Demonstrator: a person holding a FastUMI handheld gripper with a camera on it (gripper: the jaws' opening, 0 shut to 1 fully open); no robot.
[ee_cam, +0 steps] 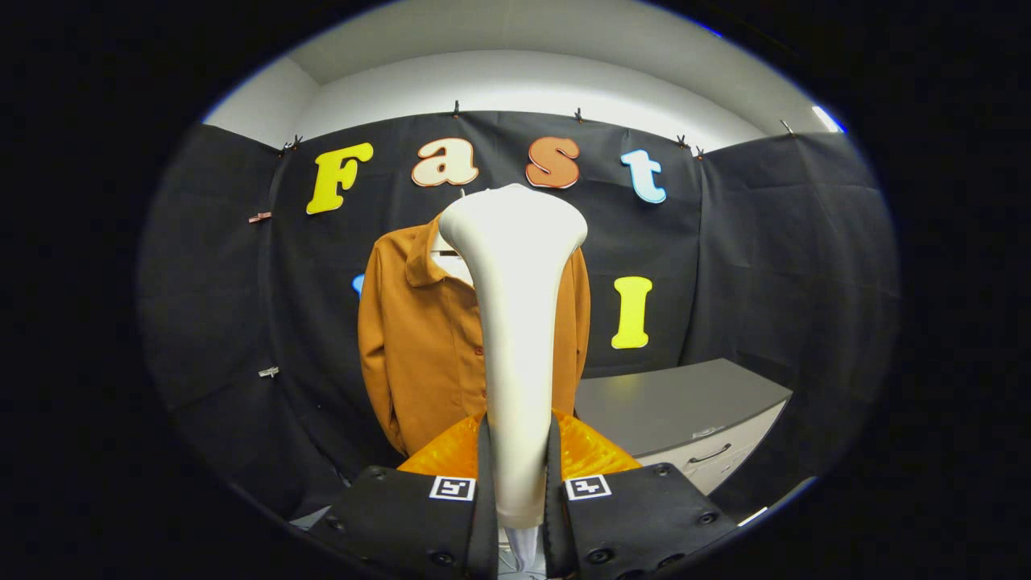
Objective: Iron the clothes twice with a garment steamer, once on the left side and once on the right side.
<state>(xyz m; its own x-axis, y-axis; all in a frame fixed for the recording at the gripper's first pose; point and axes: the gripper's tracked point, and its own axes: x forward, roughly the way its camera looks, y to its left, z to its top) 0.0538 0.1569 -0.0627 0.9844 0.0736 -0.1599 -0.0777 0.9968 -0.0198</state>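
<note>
My tool [516,483] pinching steamer [515,322] handle, both fingers pressed on it, head upright ahead. Orange shirt [419,354] hangs beyond steamer, apart from it. I judge steamer in hand, neither left nor right pass visibly begun. Desk [676,403] beyond, to right.

Look to your four o'clock, beyond the fingers: a cabinet [685,419] with a flat grey top stands against the black booth wall. Its pale front carries a dark drawer handle [710,455].
</note>
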